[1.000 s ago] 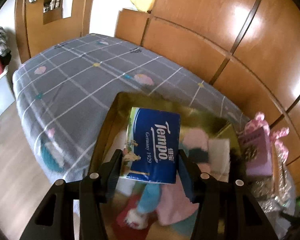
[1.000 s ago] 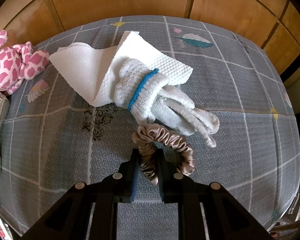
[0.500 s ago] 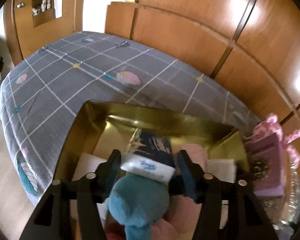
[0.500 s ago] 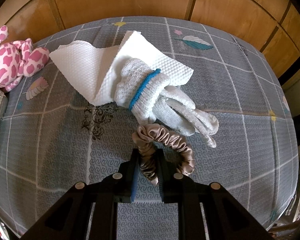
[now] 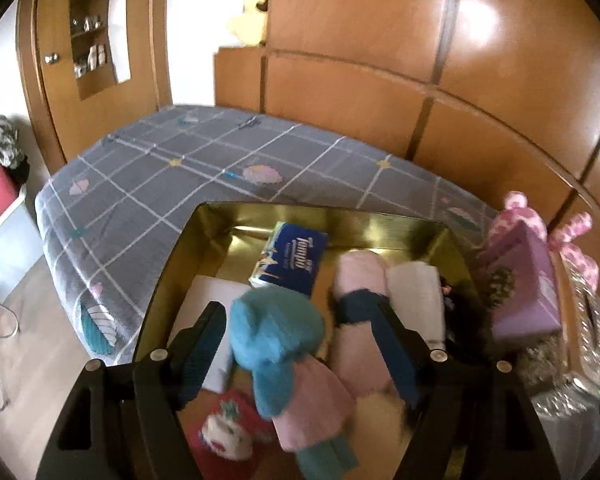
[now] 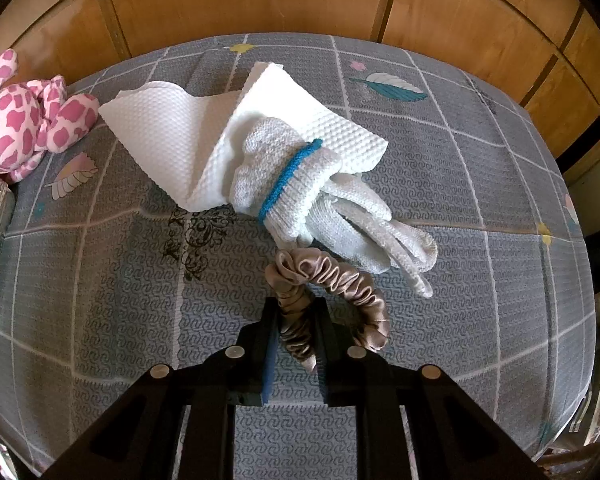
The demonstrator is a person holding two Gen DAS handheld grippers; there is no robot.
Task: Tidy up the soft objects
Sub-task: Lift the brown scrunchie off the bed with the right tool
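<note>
right claw (image 6: pixel 296 320) is pinching the beige satin scrunchie (image 6: pixel 332 292), jaws pressed on one gathered section w/ the rest of the loop curling out to the right, apparently just over the bed (image 6: pixel 100 300). judging by looks it's v. light, floppy and a bit slick, so a grip across the bunched fabric as now seems right; a looser hold could let the satin slide. touching or just past the scrunchie lie the white knit gloves (image 6: pixel 312 196), bundled by a blue band, soft and stretchy, prob. best taken at the banded cuff rather than the loose fingers. they sit on a white paper towel (image 6: pixel 172 140), thin, likely to crumple or tear if pinched hard. far left, a pink spotted plush (image 6: pixel 24 124) near the wooden headboard. left wrist view shows what the right doesn't: the gold box (image 5: pixel 324 216) where things go. left claw (image 5: pixel 300 340) is spread wide, empty, hovering over the box above a teal and pink plush (image 5: pixel 284 344). farther in, a pink roll (image 5: pixel 360 276), a white folded cloth (image 5: pixel 416 292) and the blue tempo tissue pack (image 5: pixel 292 260) lying toward the back wall; pack looks squashy but holds its shape. beside the box, a purple box (image 5: pixel 524 280). right view alone shows what's left to sort; box isn't clearly visible there.
</note>
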